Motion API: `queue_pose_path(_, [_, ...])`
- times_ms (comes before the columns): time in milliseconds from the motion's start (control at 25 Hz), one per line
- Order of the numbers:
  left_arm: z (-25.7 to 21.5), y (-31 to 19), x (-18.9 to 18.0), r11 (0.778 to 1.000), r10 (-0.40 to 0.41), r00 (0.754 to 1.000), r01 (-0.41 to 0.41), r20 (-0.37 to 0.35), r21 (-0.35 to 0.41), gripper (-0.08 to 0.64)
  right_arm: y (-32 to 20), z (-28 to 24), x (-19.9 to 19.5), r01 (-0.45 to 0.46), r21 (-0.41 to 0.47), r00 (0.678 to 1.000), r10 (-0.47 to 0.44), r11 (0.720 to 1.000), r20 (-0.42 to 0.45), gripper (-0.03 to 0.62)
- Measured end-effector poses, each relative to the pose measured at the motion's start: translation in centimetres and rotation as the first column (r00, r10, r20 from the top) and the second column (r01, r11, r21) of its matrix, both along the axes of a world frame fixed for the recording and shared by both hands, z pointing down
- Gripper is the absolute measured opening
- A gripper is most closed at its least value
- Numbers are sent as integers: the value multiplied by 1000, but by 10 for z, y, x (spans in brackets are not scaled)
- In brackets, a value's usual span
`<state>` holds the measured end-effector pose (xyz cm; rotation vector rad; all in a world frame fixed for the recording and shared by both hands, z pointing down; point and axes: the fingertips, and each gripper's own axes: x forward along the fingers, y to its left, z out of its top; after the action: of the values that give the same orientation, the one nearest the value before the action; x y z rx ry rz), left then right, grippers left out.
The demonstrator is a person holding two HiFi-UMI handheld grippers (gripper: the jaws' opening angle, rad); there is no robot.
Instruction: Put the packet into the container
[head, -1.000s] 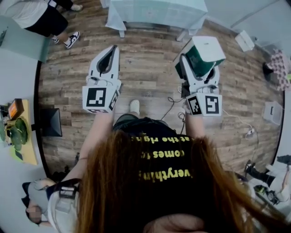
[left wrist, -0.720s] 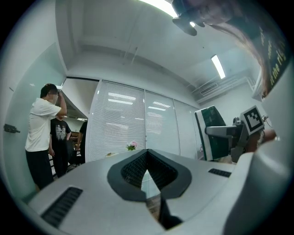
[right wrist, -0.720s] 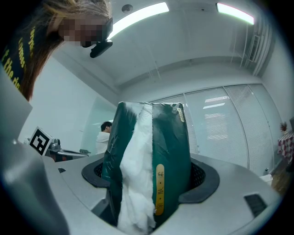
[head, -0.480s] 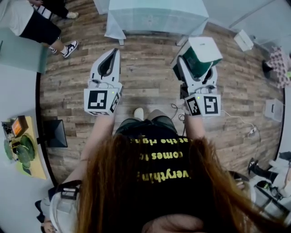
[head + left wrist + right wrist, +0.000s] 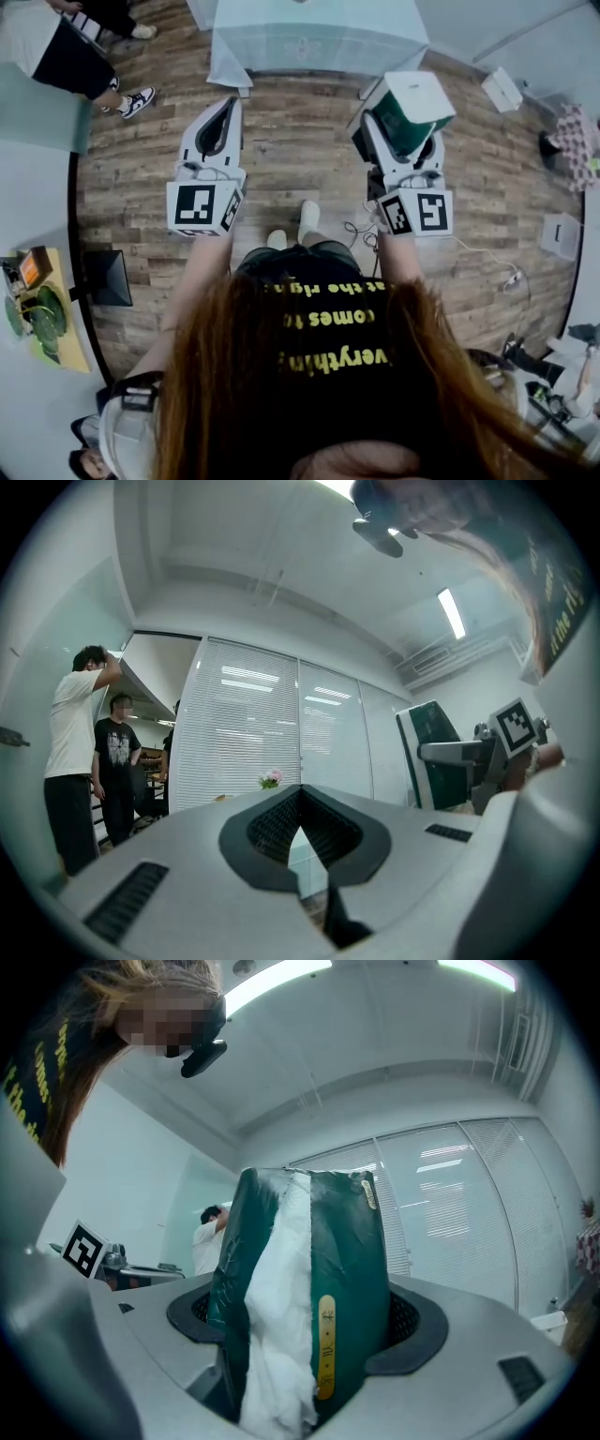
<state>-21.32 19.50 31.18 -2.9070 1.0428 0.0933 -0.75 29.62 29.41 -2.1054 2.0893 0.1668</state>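
Observation:
A dark green and white packet [image 5: 413, 105] stands upright between the jaws of my right gripper [image 5: 400, 131], which is shut on it above the wooden floor. In the right gripper view the packet [image 5: 349, 1269] fills the middle and its crumpled white side faces left. My left gripper [image 5: 228, 107] is held level with it on the left; its jaws meet at the tips and hold nothing [image 5: 300, 806]. The left gripper view also catches the packet [image 5: 437, 761] at the right. No container shows in any view.
A table under a pale teal cloth [image 5: 314, 28] stands ahead at the top of the head view. A person's legs [image 5: 75, 52] are at the upper left. White boxes [image 5: 503, 86] and cables [image 5: 356, 225] lie on the floor at the right. Two people [image 5: 80, 761] stand by blinds.
The teal-clothed table and floor have slid a little in the head view as the person walks. Both grippers keep the same pose, and the packet stays gripped.

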Motion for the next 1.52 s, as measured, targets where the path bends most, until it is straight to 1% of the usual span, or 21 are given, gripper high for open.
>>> queue_pose_path(240, [-3,-26,36,999,-36,999,37,-19,29,1,-31,-4,39,30,12,999,-30,999,-12,402])
queue_pose_path(440, [-9,-47,80,998,-52,998,52,-23,29,1,-56,-2,74,63,9,998,-63,998,-3,402])
queue_pose_path(560, [-12,-75,112,998,-62,998,63,-14,26,1,-86,-2,106,79,2,997,-79,997,9,402])
queue_pose_path(600, [-13,-80,118,997,-67,998,67,-13,25,1,-93,-2,112,83,2,996,-83,997,11,402])
queue_pose_path(760, [-11,-73,117,997,-75,997,75,-17,36,2,-89,-7,110,95,24,995,-95,995,5,402])
queue_pose_path(920, [-9,-87,127,997,-74,997,74,-22,27,1,-102,-4,120,92,22,996,-92,996,12,402])
queue_pose_path(1160, [-8,-103,134,997,-60,998,60,-13,46,1,-113,0,127,74,30,997,-74,997,14,402])
queue_pose_path(1280, [-5,-124,143,998,-50,999,50,-11,43,0,-132,3,136,64,23,998,-64,998,19,402])
queue_pose_path(1520, [-6,-192,161,999,-30,999,30,-14,29,2,-199,-2,150,51,19,999,-51,999,13,402])
